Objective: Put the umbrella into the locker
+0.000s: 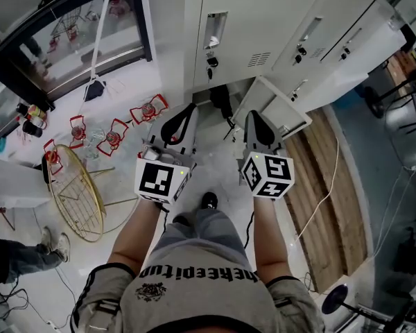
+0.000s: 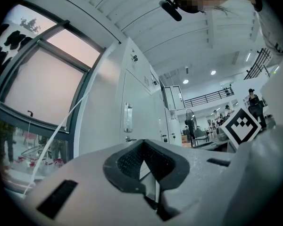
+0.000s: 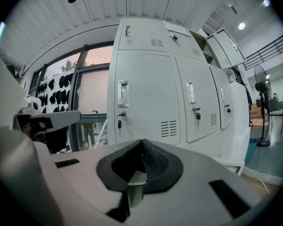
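Note:
I see no umbrella that I can be sure of; a dark object (image 1: 220, 101) stands at the foot of the white lockers (image 1: 263, 40), too small to identify. In the head view my left gripper (image 1: 184, 113) and right gripper (image 1: 258, 120) are held side by side, pointing at the lockers. Both are shut, with nothing between the jaws. The left gripper (image 2: 142, 145) faces the lockers (image 2: 132, 112) from their left end. The right gripper (image 3: 141, 142) faces a closed locker door (image 3: 146, 102) with a key in its lock. A low locker door (image 1: 281, 106) hangs open.
A gold wire table (image 1: 76, 193) and several red wire stands (image 1: 114, 134) are on the floor at the left, below a glass wall (image 1: 76, 33). A cable (image 1: 326, 186) runs over the wooden strip at the right. Upper locker doors (image 3: 226, 46) stand open. Someone's shoes (image 1: 52, 241) show at far left.

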